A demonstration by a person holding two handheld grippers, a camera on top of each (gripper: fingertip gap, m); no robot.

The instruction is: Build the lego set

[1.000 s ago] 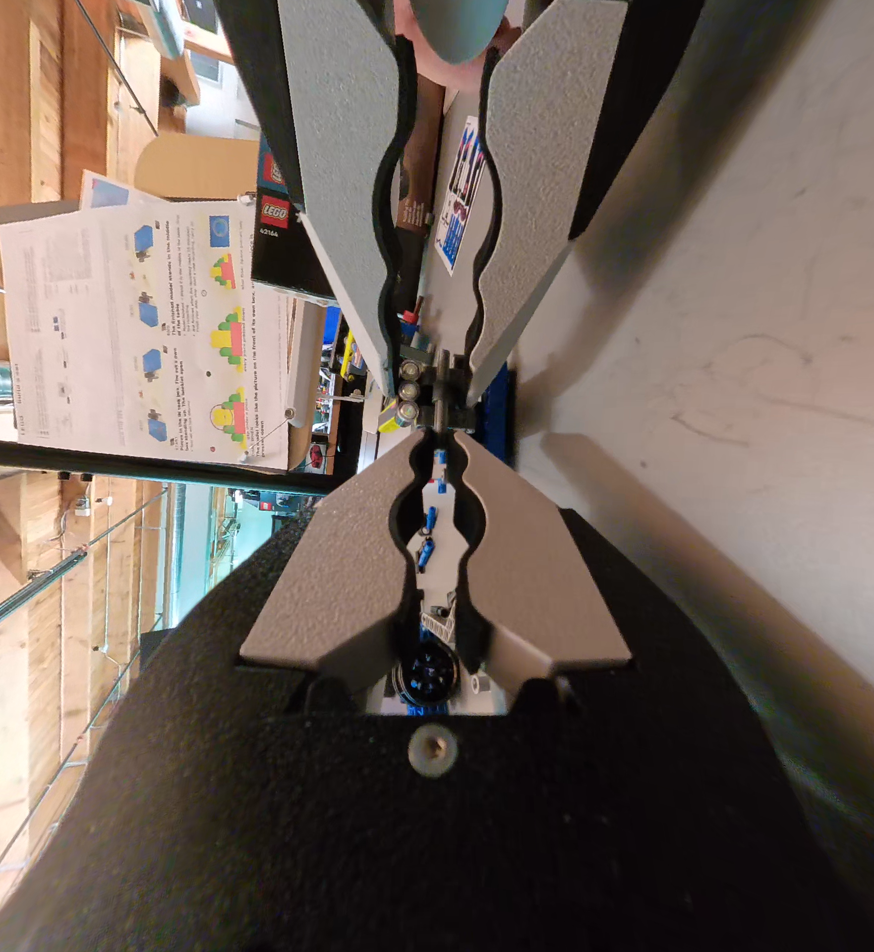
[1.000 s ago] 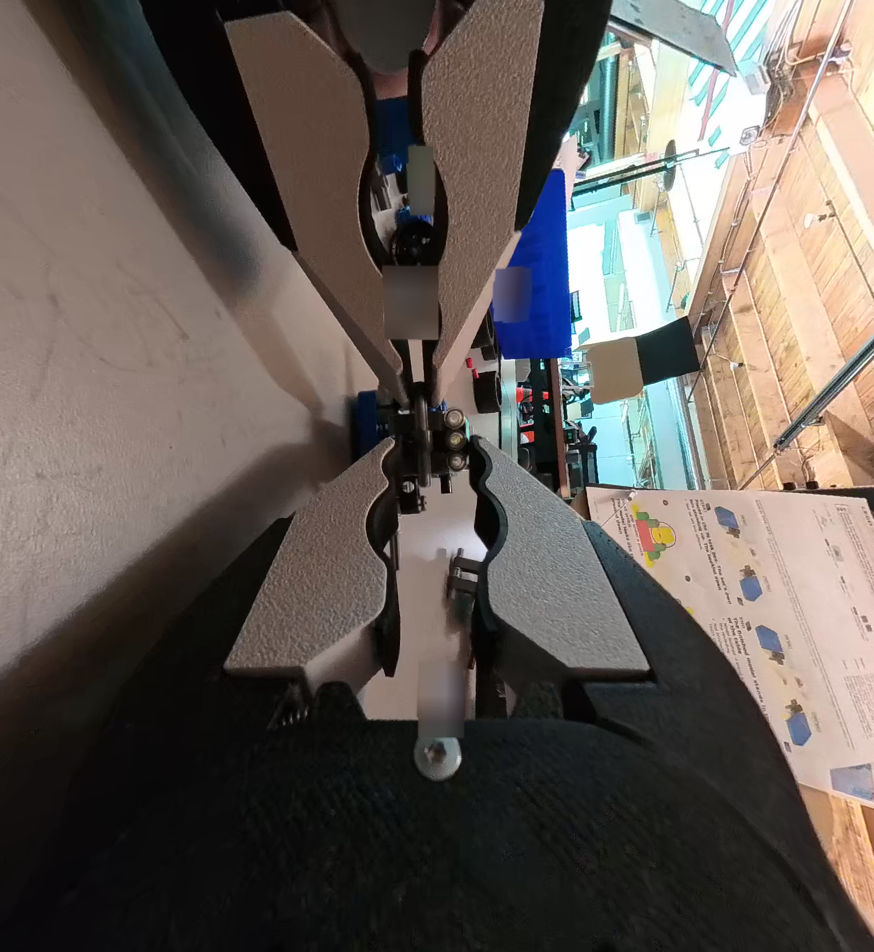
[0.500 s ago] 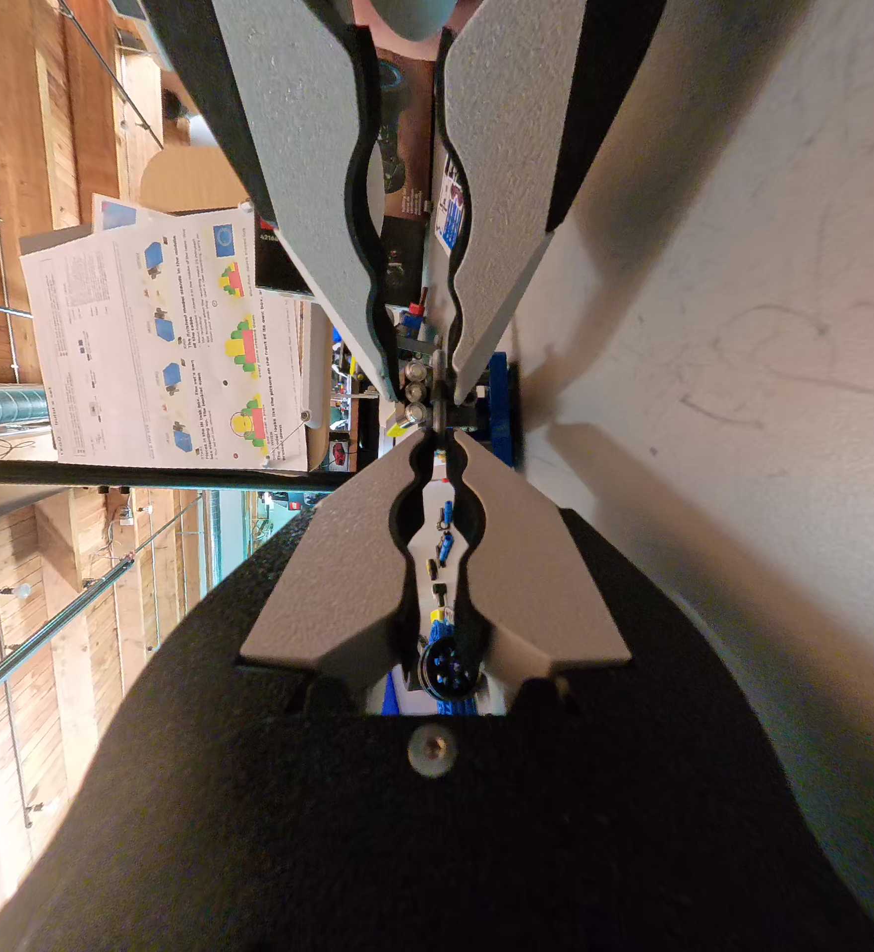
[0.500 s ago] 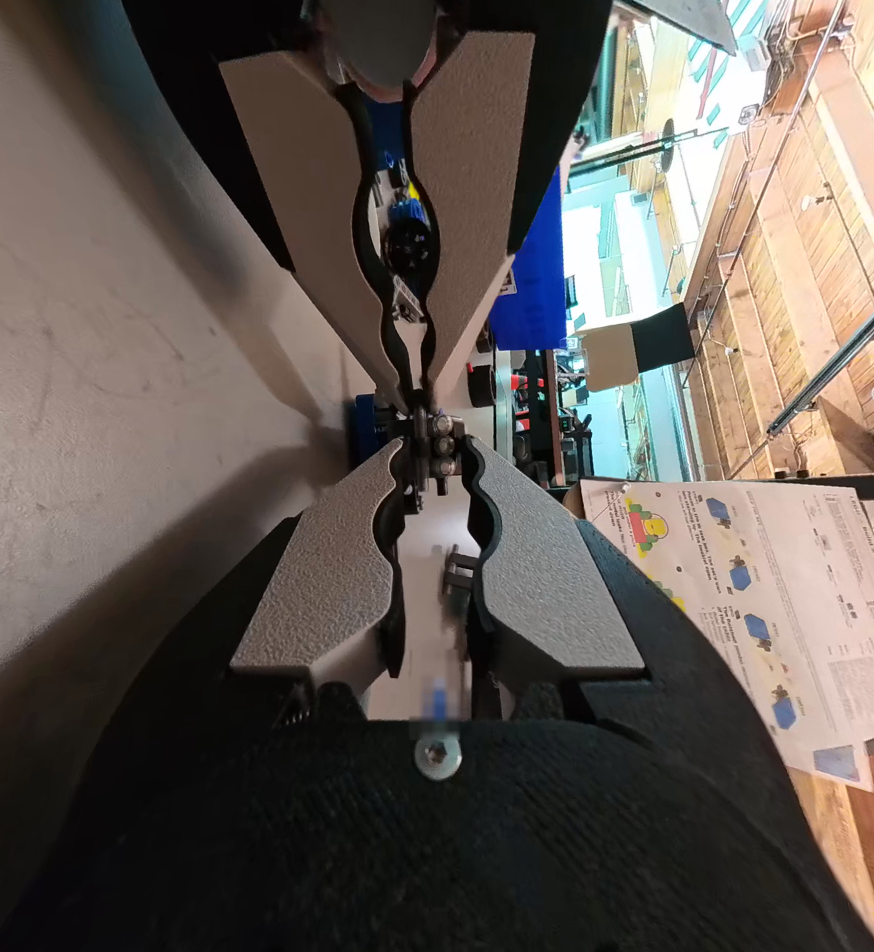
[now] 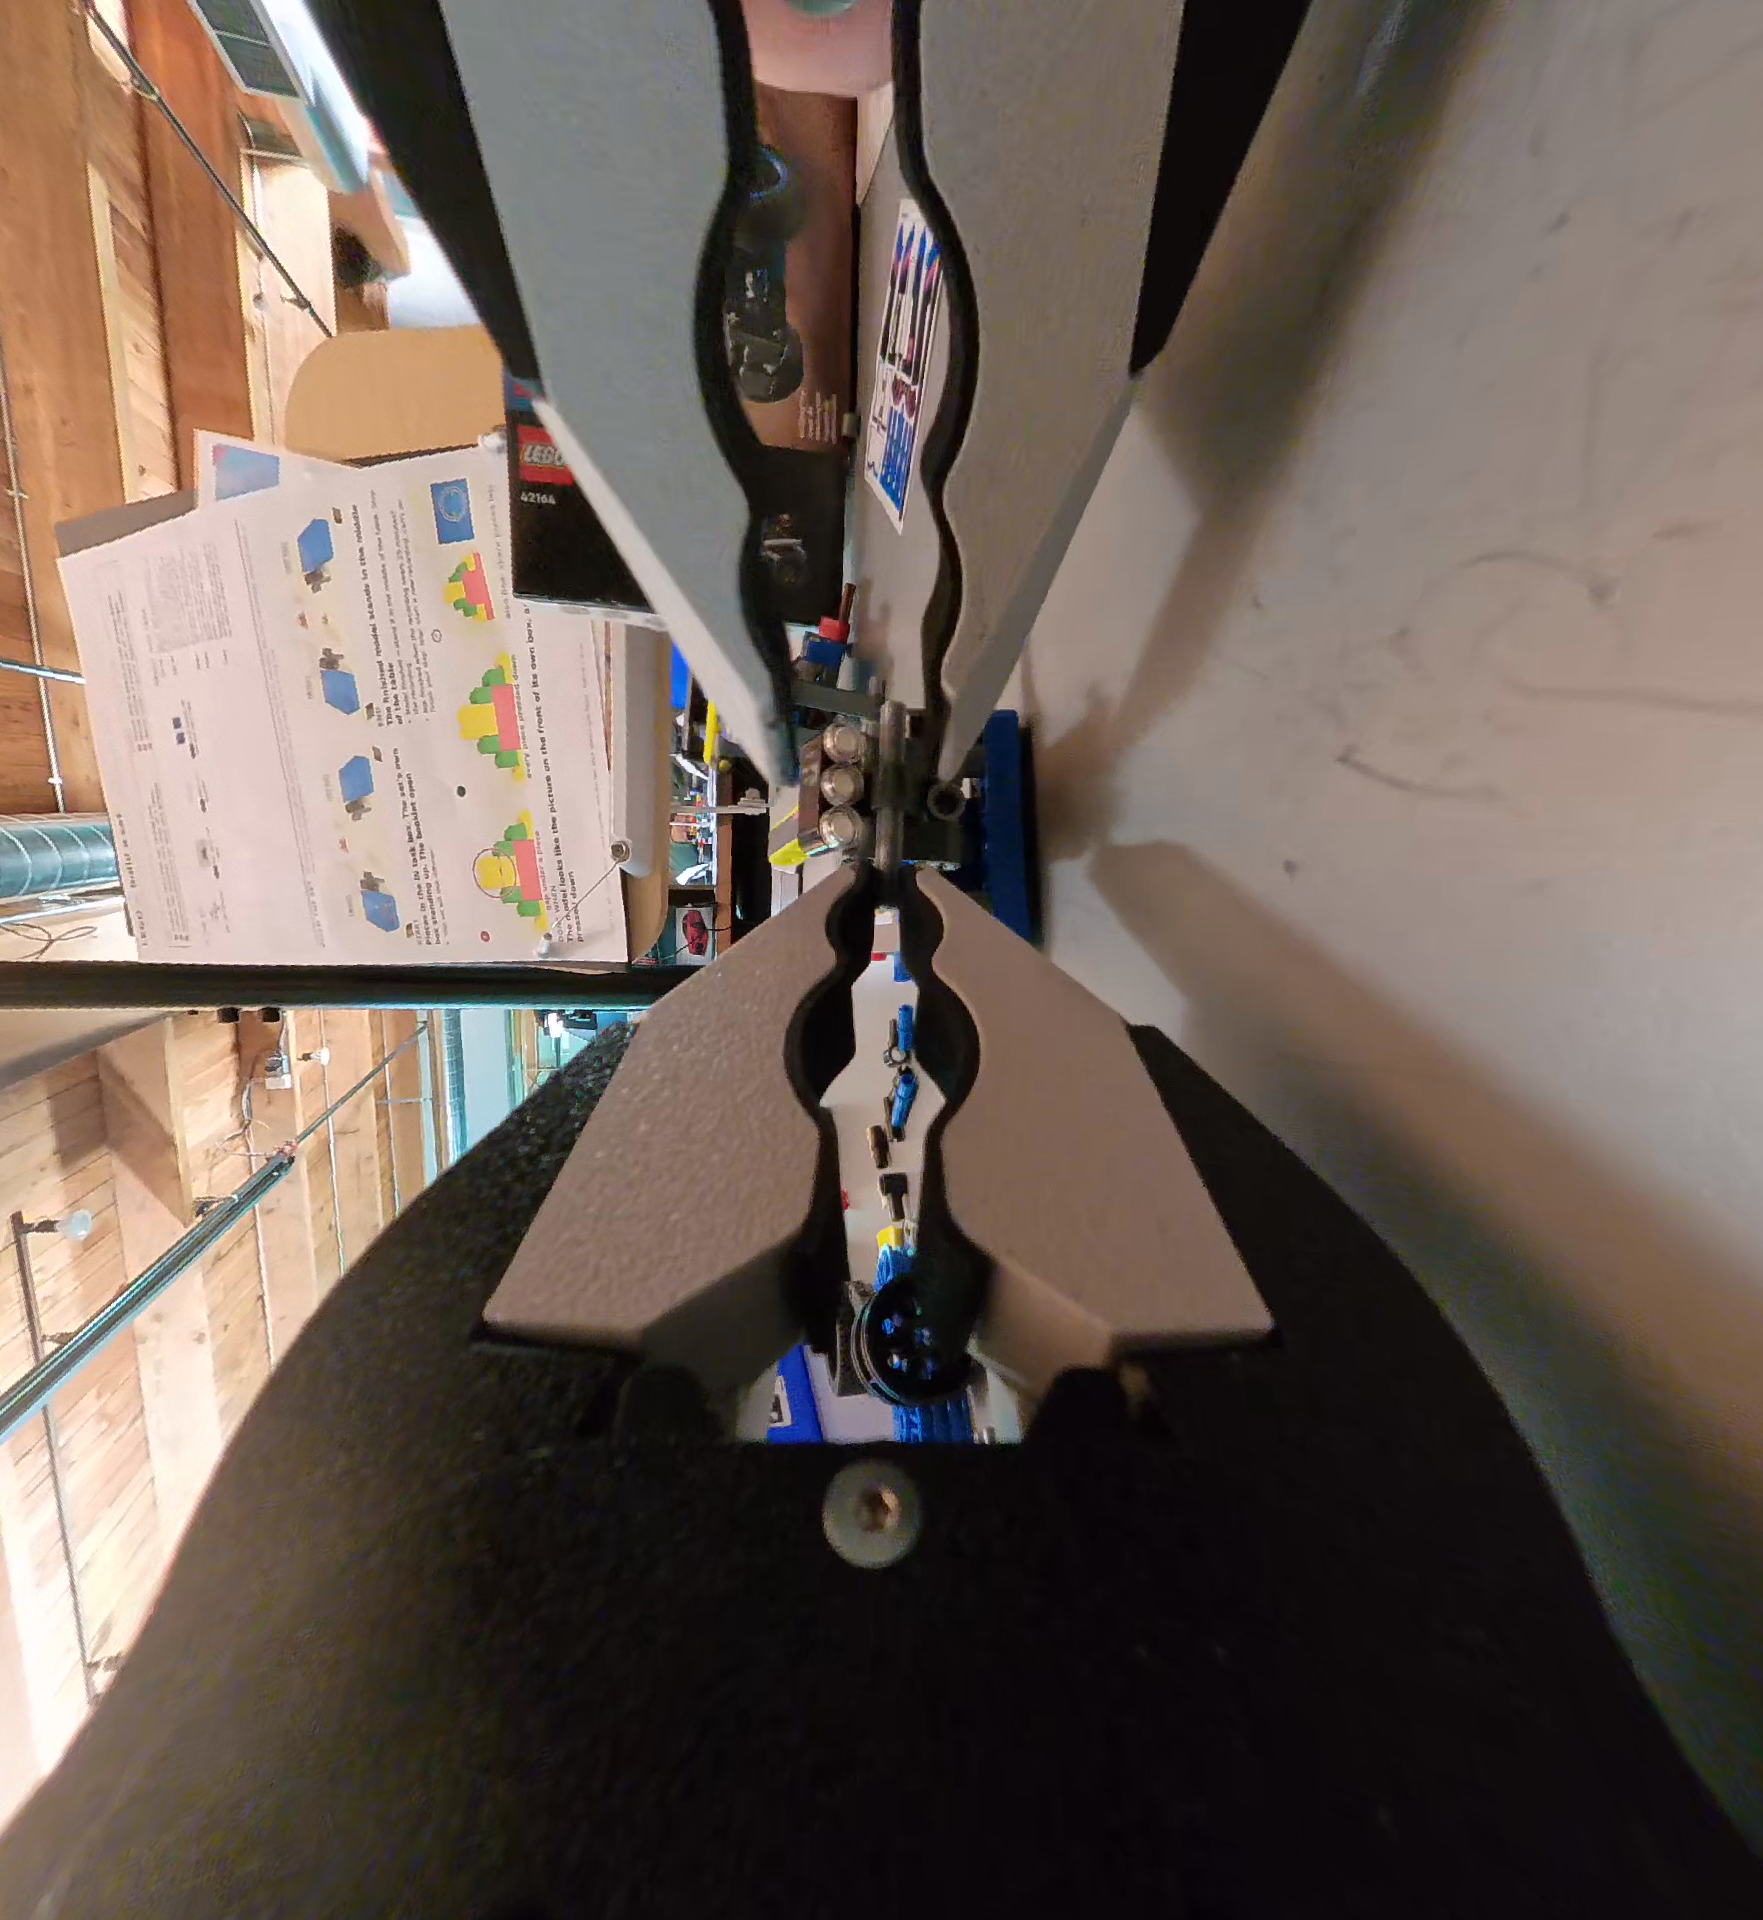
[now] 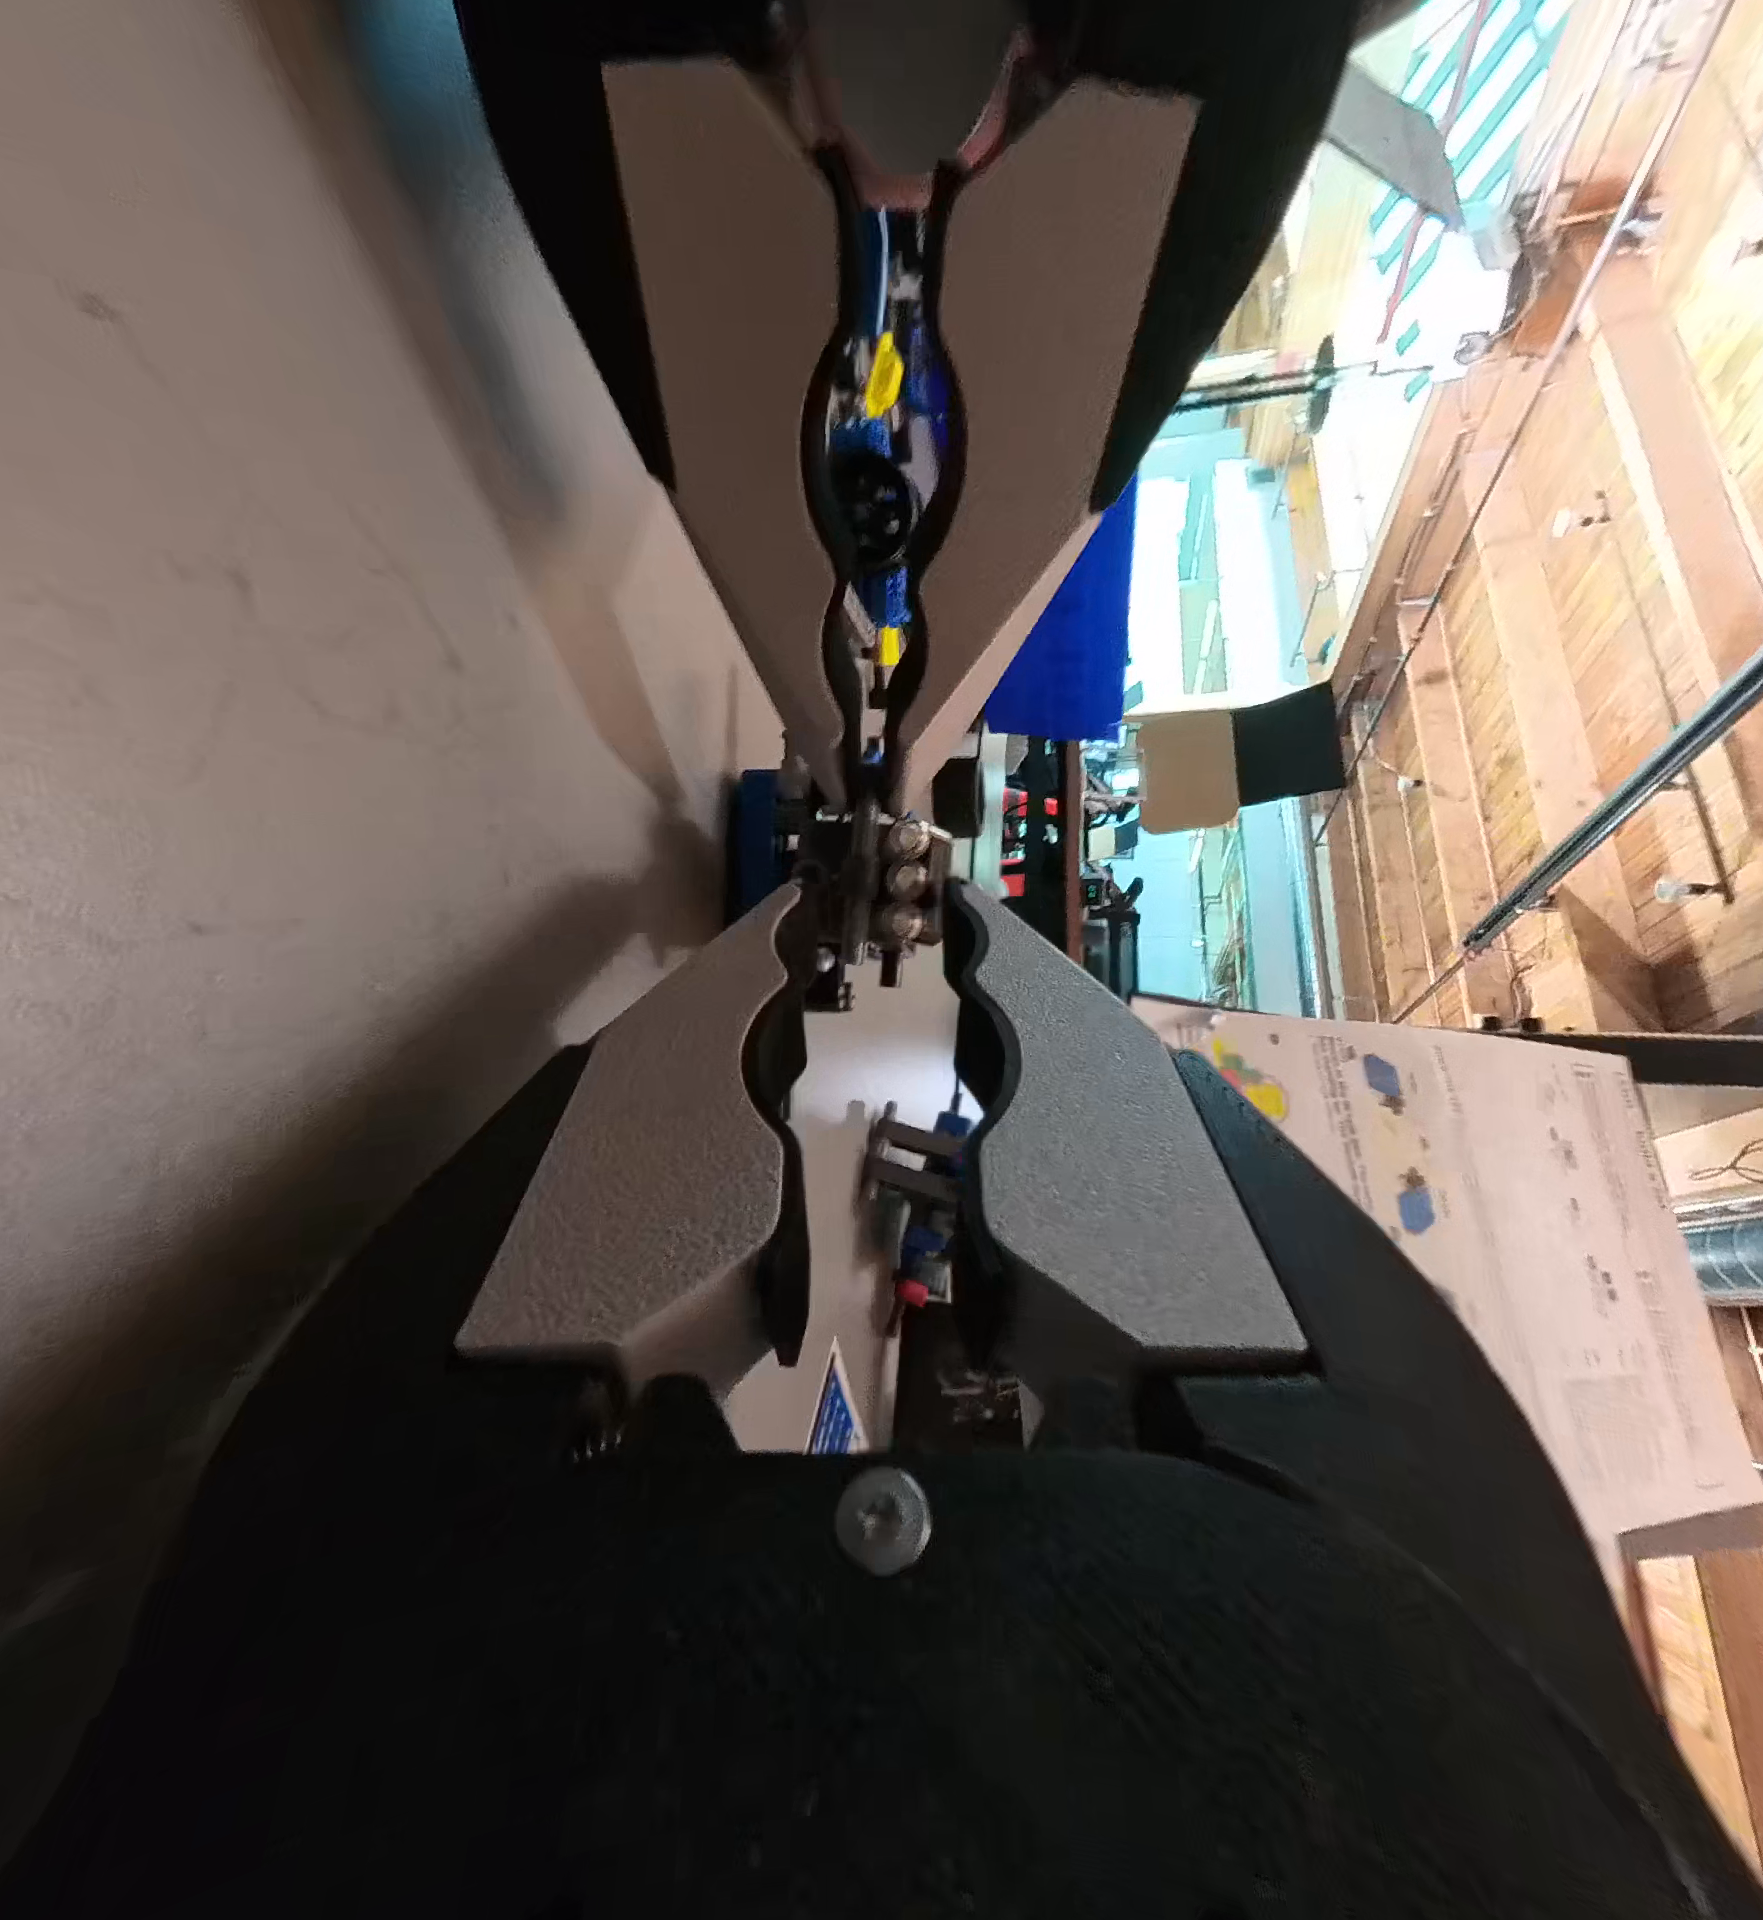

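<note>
A small brick assembly (image 5: 856,790) hangs between my two grippers, which face each other tip to tip. It has black and brown parts, three silver round studs (image 5: 841,779), a thin dark grey strip (image 5: 892,800) and a blue part (image 5: 1002,810) on the table side. My left gripper (image 5: 889,883) is shut on the end of the grey strip. It also shows in the right wrist view (image 6: 866,774), pinching the same strip. My right gripper (image 6: 872,904) is open, with its pads on either side of the assembly (image 6: 882,883), close to it but not clamping it. It also shows in the left wrist view (image 5: 866,748).
The white table top (image 5: 1479,727) fills one side of both views. Loose small parts (image 5: 898,1101) and a black wheel (image 5: 908,1340) lie on it behind my left fingers. A printed instruction sheet (image 5: 337,707) and a black box (image 5: 555,520) stand at the table's edge. A blue bin (image 6: 1064,644) stands farther off. Only a small space, under 4 cm, lies between the two pairs of fingers.
My right gripper's pads closed onto the assembly half a second ago and have since spread apart again. My left gripper stays shut on the grey strip. Both grippers shifted slightly.
</note>
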